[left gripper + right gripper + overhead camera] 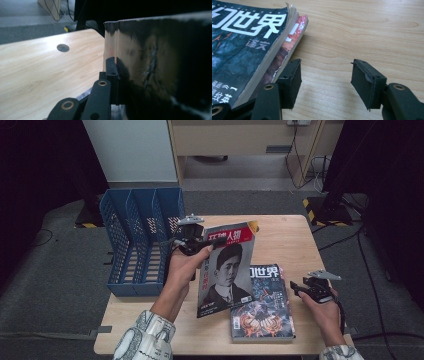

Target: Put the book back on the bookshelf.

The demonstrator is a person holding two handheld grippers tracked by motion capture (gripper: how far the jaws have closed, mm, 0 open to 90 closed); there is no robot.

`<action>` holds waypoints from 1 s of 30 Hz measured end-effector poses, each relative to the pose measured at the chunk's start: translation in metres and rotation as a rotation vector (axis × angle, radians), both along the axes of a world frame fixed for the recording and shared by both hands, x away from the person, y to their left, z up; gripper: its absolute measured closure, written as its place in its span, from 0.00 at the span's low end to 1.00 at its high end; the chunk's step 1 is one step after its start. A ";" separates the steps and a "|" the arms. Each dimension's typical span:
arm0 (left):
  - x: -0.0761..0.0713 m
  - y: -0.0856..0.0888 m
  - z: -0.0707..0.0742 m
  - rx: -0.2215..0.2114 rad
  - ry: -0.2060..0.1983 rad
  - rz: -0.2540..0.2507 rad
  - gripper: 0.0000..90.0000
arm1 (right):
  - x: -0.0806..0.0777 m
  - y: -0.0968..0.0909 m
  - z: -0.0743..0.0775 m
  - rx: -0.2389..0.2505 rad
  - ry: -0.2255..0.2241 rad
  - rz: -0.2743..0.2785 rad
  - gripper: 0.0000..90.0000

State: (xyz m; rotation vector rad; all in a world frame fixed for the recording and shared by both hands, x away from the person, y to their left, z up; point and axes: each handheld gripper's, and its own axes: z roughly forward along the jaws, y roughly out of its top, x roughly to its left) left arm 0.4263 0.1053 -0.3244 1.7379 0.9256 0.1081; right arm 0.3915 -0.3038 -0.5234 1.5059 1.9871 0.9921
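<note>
Gripping the portrait magazine (227, 270) by its left edge at frame centre, the left tool (192, 242) is clamped on it, holding it tilted above the worktop (292, 237). The right tool (325, 82), lower right, stands parted and empty beside the stacked magazines (262, 307). A blue file rack (137, 237) sits left.

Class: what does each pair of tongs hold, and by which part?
Left tongs clamp the portrait magazine by its upper left edge; right tongs hold nothing.

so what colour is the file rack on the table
Blue, with slotted sides; the file rack shows best in the high view.
</note>
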 end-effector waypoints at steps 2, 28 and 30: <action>-0.001 0.003 0.004 -0.007 -0.009 0.010 0.96 | 0.000 0.000 -0.002 -0.003 0.016 -0.003 0.44; -0.021 0.044 0.046 -0.056 -0.092 0.098 0.96 | 0.002 0.005 -0.014 -0.063 0.013 0.000 0.34; -0.022 0.046 0.047 -0.059 -0.095 0.102 0.96 | 0.002 0.005 -0.014 -0.063 0.012 0.000 0.34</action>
